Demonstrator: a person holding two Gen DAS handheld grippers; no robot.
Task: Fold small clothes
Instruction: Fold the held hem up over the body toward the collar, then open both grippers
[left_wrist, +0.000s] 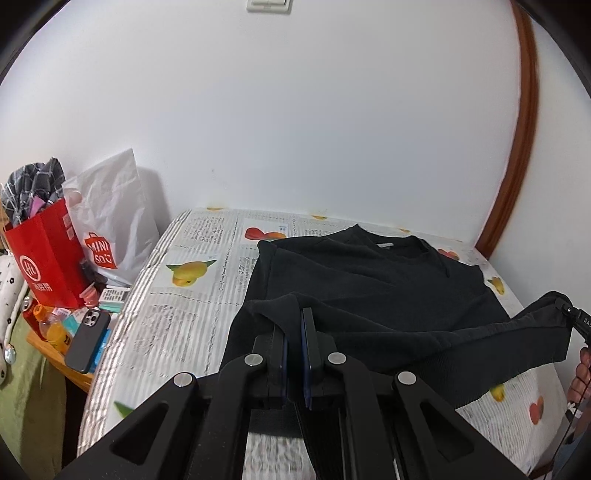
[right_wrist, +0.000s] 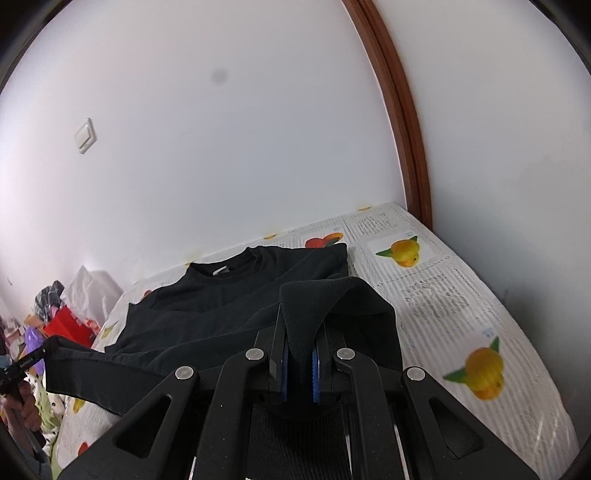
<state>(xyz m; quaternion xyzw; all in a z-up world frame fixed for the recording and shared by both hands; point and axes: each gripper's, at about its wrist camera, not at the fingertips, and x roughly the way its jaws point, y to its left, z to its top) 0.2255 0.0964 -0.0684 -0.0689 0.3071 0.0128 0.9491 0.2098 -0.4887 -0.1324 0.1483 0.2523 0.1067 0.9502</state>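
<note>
Black shirt (left_wrist: 369, 280) hem hidden between both fingers.

Each wrist camera sits close behind its own tool, angled down across the bed (left_wrist: 192, 317) toward the white wall (left_wrist: 295, 129). Both views share the black shirt (left_wrist: 369, 280) mid-frame.

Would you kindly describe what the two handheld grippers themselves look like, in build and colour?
Both match. The left gripper and the right gripper are matte black, with angular linkage arms that have triangular cut-outs and round silver pivot pins. Flat black jaws carry blue inner pads; on the right gripper these look ridged. Seen from the other wrist camera, each gripper's black side bears small white lettering, too small to read.
</note>
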